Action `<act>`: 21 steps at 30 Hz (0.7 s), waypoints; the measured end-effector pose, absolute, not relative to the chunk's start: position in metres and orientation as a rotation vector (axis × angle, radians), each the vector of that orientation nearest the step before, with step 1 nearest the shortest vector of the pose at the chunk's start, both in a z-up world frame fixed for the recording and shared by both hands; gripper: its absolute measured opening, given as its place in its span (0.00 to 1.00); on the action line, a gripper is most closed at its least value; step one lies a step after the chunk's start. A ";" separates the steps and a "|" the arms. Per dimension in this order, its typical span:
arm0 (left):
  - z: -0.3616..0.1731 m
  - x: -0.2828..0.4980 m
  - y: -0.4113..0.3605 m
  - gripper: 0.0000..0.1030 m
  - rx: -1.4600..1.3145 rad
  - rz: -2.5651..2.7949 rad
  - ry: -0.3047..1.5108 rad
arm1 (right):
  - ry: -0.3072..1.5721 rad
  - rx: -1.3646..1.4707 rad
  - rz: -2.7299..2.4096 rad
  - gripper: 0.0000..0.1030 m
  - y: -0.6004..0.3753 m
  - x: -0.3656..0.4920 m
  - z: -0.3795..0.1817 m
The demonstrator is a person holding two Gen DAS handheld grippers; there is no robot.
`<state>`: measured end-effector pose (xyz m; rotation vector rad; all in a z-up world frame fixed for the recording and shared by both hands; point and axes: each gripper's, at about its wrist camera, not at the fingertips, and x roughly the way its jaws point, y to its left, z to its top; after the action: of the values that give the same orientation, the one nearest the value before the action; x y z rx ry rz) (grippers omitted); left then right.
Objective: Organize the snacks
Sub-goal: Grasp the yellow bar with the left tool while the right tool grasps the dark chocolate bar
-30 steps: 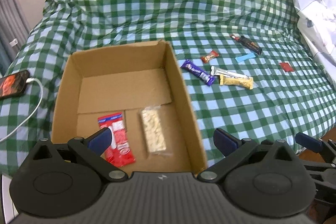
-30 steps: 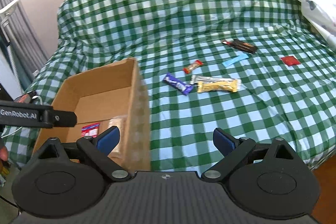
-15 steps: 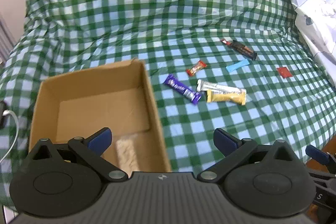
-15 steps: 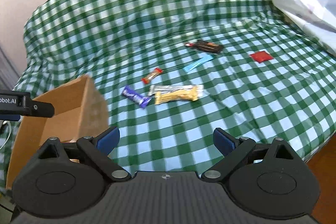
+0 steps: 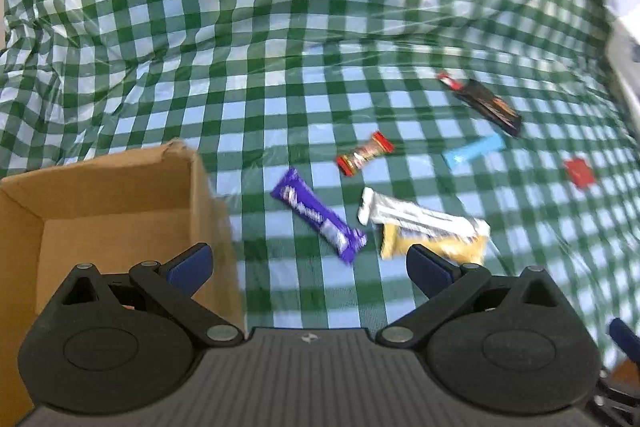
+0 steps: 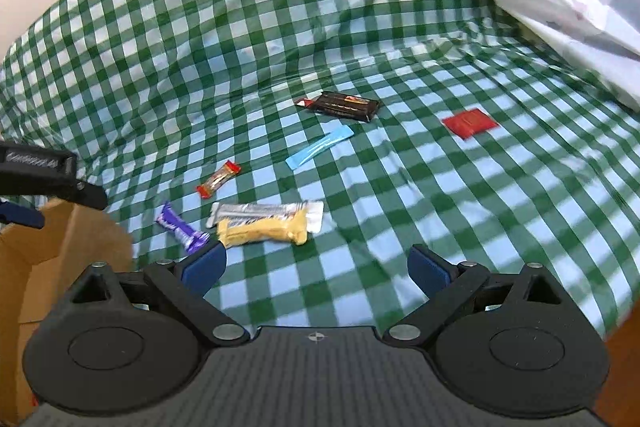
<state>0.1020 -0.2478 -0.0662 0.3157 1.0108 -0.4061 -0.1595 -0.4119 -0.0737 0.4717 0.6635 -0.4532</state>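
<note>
Now I see my left tool (image 5: pixel 308 263) and right tool (image 6: pixel 316 263) both wide apart, empty, above a shiny purple bar (image 5: pixel 318 215) on the bed (image 5: pixel 280 27)

Left tongs (image 5: pixel 308 261) spread wide, empty. Right tongs (image 6: pixel 316 263) spread wide, empty, level with left.

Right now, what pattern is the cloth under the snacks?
Green and white checks on the cloth, clearest in the right wrist view.

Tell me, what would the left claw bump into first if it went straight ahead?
Probably the purple candy bar: it lies nearest, between the open left claw's fingers. Depth is unclear.
</note>
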 end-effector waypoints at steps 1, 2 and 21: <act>-0.075 0.109 -0.257 1.00 0.327 -0.403 1.024 | 0.666 0.464 -0.457 0.95 -0.419 -0.151 -0.079; -0.083 0.115 -0.265 1.00 0.331 -0.409 1.046 | 0.666 0.461 -0.467 0.95 -0.429 -0.142 -0.084; -0.217 0.129 -0.328 1.00 0.278 -0.326 1.396 | 0.662 0.410 -0.544 0.95 -0.580 -0.012 -0.152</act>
<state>0.1293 -0.3284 -0.2174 0.2784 1.3960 -0.3263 -0.0121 -0.5800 -0.1517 0.4096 0.6619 -0.5437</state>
